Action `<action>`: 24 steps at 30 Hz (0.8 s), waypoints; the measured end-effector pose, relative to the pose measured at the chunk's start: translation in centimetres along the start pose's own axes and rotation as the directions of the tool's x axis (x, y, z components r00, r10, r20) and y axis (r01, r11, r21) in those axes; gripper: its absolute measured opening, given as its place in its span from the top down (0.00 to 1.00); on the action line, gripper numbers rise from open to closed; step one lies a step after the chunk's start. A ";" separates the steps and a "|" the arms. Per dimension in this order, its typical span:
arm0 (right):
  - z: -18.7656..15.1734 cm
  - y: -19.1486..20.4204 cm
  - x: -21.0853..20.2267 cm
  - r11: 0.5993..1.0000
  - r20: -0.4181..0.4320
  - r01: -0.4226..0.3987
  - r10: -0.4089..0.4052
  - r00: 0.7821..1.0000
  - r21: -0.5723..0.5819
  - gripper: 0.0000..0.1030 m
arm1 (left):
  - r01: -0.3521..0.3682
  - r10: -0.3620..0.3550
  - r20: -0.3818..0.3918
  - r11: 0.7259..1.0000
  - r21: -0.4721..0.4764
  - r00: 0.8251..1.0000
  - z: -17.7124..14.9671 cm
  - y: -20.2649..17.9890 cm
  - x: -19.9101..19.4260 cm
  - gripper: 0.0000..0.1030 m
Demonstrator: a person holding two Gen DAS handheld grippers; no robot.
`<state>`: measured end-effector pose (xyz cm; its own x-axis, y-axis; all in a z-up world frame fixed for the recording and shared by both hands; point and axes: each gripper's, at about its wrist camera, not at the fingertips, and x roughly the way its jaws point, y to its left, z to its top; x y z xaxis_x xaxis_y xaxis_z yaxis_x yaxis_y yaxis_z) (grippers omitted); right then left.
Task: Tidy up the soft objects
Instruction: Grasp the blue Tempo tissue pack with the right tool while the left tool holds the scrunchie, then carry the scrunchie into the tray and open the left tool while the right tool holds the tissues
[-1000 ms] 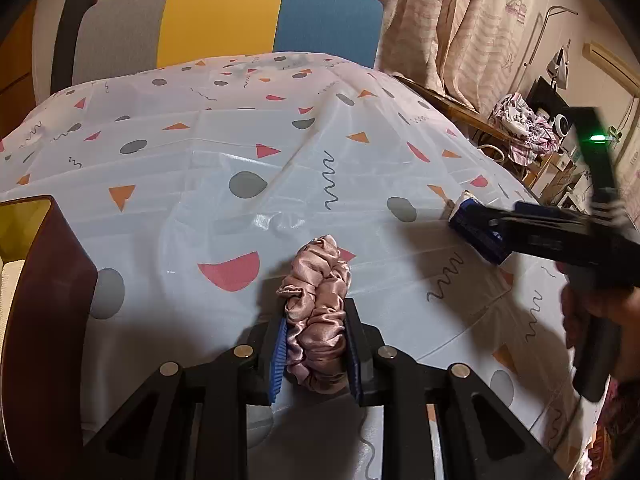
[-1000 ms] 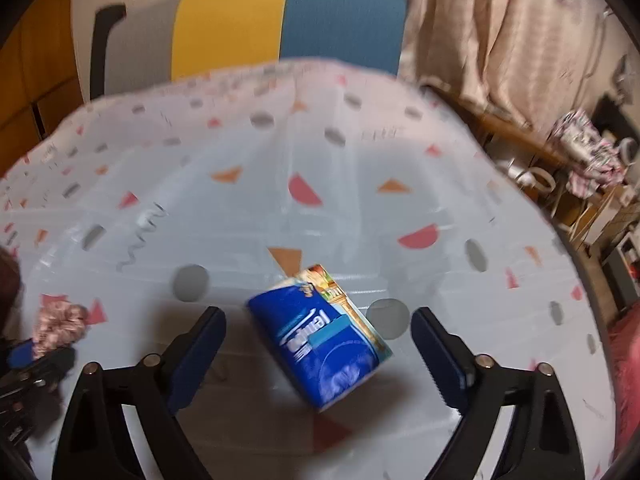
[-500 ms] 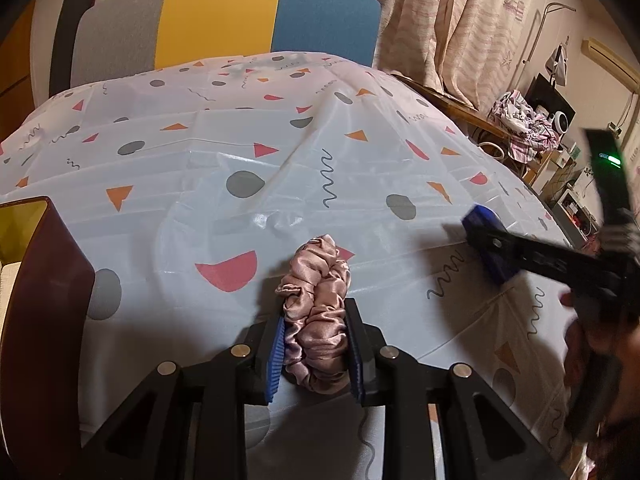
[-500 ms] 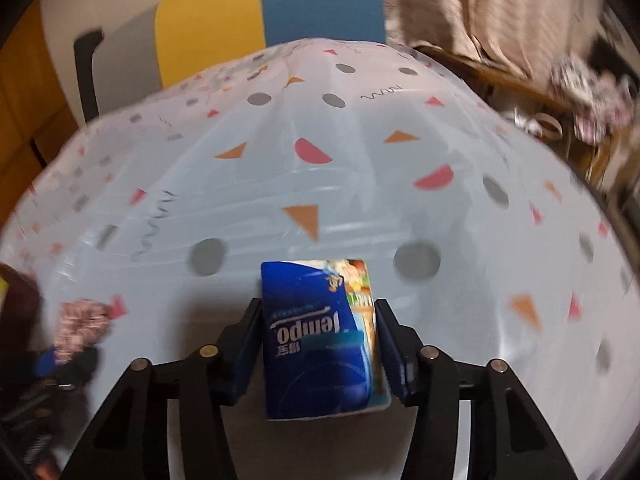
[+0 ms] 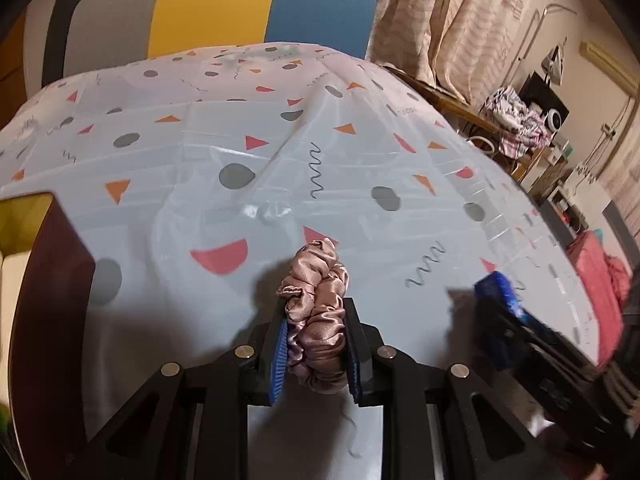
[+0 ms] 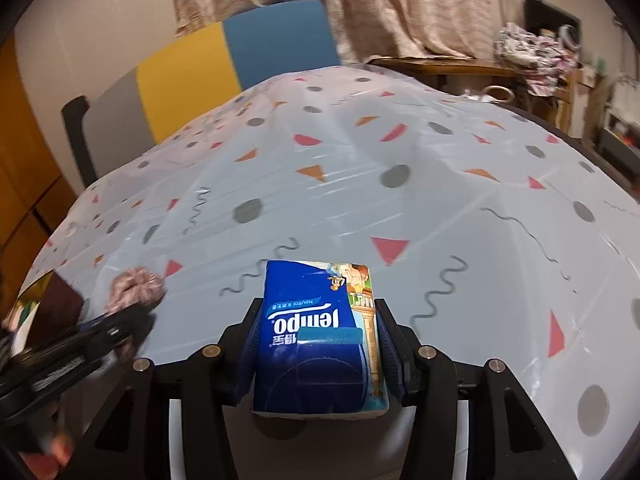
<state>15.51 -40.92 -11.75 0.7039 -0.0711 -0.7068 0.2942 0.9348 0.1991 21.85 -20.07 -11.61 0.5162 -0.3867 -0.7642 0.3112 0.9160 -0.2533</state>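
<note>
Left gripper (image 5: 316, 344): blue-padded jaws pinch a dusty-pink satin scrunchie (image 5: 316, 312), bunched upright between the pads, its upper loop projecting beyond the fingertips, over the tablecloth.

Right gripper (image 6: 318, 344): jaws clamped on a blue plastic-wrapped pocket tissue pack (image 6: 318, 332) printed "Tempo", held by its two long sides with the lettering upside down to the camera; these jaws have just been closing, the pack between them. The pack's far end extends past the fingertips, over the cloth.

A dark brown box (image 5: 48, 300) with a yellow interior stands at the table's left edge, just beside the left gripper.

The pale blue glossy plastic tablecloth (image 5: 360, 160) shows triangles, dots and squiggles, with fold creases.

Beyond the table: a chair back (image 5: 216, 8) in grey, yellow and blue panels; pink patterned curtains (image 5: 460, 20) behind.
</note>
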 end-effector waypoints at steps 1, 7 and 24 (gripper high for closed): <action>0.0 -0.2 0.1 1.000 -0.001 0.006 -0.006 1.000 0.007 0.49 | 0.011 -0.011 0.002 1.000 -0.012 1.000 -0.2 -0.1 -0.5 0.77; 0.0 0.0 0.0 0.999 0.005 0.031 -0.031 0.999 -0.014 0.49 | 0.055 -0.054 0.032 0.998 -0.032 0.998 -1.6 -1.0 -3.4 0.78; -0.6 3.0 -0.7 0.982 0.060 0.091 -0.082 0.995 -0.165 0.49 | 0.132 -0.109 0.218 0.987 -0.094 0.970 -4.7 3.6 -16.9 0.77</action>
<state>15.44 -37.87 -11.08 0.7149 -0.1681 -0.6787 0.2464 0.9690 0.0196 10.54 -9.73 -2.40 0.6409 -0.4984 -0.5838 0.3005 0.8627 -0.4067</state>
